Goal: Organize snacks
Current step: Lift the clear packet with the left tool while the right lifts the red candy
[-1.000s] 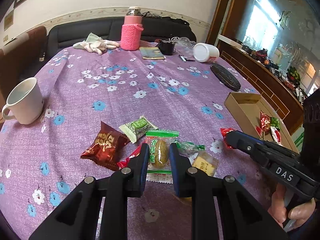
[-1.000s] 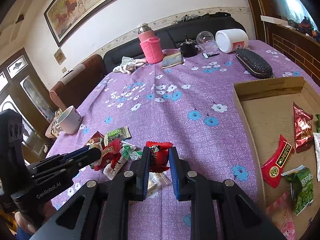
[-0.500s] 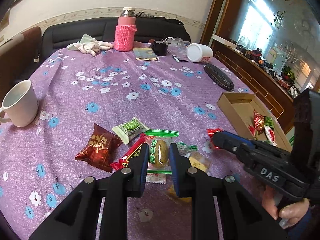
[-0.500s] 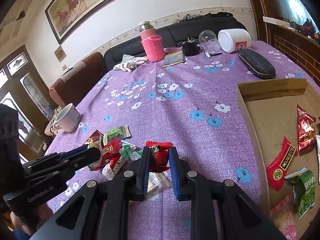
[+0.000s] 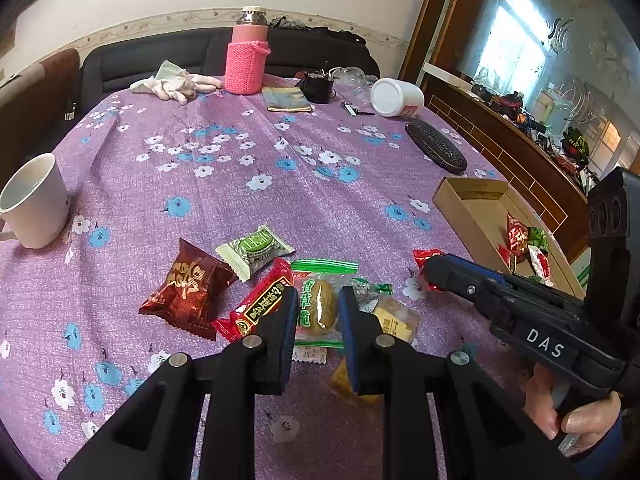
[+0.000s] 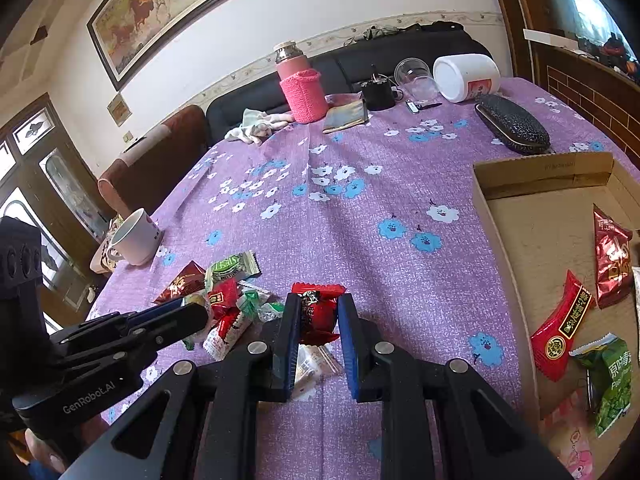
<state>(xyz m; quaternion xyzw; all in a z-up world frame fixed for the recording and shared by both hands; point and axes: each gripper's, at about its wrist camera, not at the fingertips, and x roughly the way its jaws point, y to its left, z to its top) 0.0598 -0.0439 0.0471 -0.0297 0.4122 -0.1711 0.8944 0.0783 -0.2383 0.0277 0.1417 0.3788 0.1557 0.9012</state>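
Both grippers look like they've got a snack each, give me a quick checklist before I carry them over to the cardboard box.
1. Left gripper shut on the clear packet with the green strip: ok.
2. Right gripper shut on the red candy: ok.
3. Cardboard box has free floor space: ok.
4. Purple cloth between red candy and box free of obstacles: ok.
5. Neighbouring wrappers snagged on the clear packet: cannot tell.

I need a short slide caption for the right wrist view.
Right gripper shut on a red candy, beside the cardboard box holding sorted snacks.
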